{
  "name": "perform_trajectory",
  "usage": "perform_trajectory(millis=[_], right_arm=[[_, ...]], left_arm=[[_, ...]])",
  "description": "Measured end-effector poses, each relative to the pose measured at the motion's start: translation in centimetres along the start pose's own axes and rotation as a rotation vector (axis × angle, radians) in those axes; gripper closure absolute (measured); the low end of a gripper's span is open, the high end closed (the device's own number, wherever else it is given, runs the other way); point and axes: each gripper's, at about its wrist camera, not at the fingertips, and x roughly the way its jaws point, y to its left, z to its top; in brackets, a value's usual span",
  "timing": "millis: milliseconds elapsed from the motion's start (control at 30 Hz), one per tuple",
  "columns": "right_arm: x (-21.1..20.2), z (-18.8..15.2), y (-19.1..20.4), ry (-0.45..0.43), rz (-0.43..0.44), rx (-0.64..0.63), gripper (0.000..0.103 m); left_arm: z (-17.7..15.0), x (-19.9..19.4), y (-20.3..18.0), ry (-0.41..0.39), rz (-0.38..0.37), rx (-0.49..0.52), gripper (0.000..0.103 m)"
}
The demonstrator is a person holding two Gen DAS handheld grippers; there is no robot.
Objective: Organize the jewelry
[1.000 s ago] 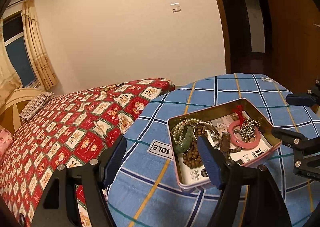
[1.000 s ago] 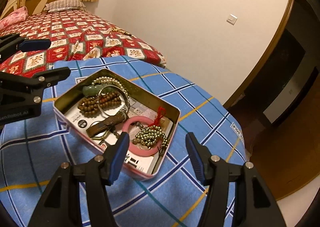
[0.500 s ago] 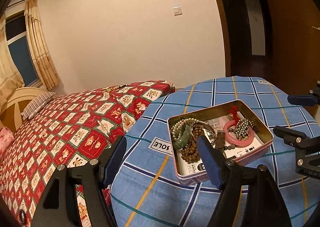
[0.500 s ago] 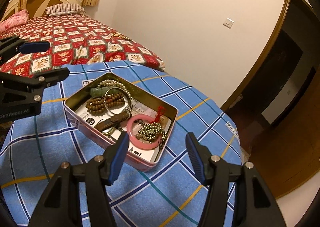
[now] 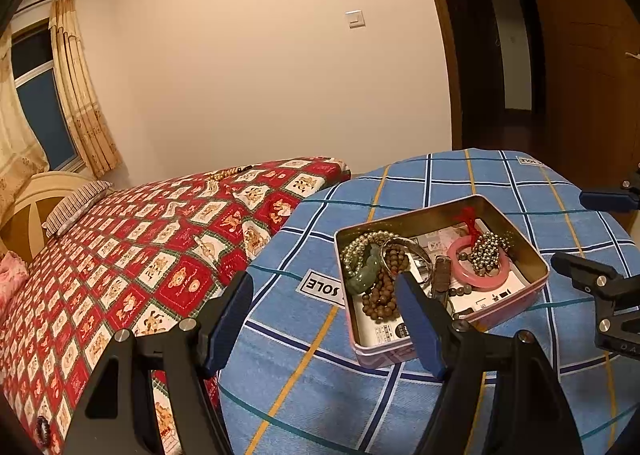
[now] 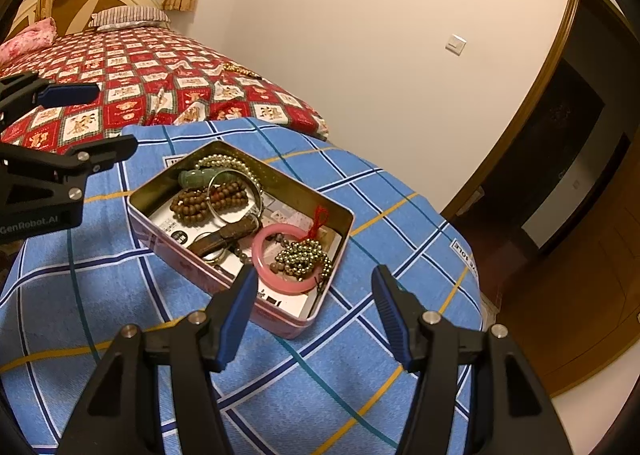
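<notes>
1. both grippers are hovering with nothing between their pads: the left gripper (image 5: 324, 319) is standing with its fingers wide apart over the near edge of the blue checked cloth (image 5: 460, 183), and the right gripper (image 6: 312, 303) is holding its fingers apart just short of the near corner of the tin (image 6: 340, 215).
2. the jewelry is sitting heaped in that open pink-walled tin, which is resting on the cloth-covered surface beside the red patterned bed (image 5: 160, 255).
3. the pieces are lying tangled: the brown bead bracelet (image 6: 208, 201) is passing through the silver bangle (image 6: 234, 195), and the gold bead strand (image 6: 304, 257) is draping over the pink bangle (image 6: 280, 259). pulling one piece is likely dragging a neighbour out with it.
4. the tin is looking light and is sitting on loose cloth, so a sideways tug is probably sliding or tipping it.
5. the jade piece (image 5: 366, 271) and the bangles are looking smooth and hard, so a pinch off-centre is risking a slip.
6. in the left view, that gripper's right finger is covering part of the tin's near wall and contents.
7. the small dark items under the bangles are hard to identify, and what the cloth is covering is hidden.
</notes>
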Motion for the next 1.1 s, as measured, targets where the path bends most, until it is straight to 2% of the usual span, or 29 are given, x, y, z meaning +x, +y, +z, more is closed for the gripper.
perform_trajectory(millis=[1100], right_arm=[[-0.15, -0.32, -0.36, 0.0, -0.013, -0.001, 0.042]], left_arm=[[0.25, -0.25, -0.65, -0.017, 0.02, 0.015, 0.03]])
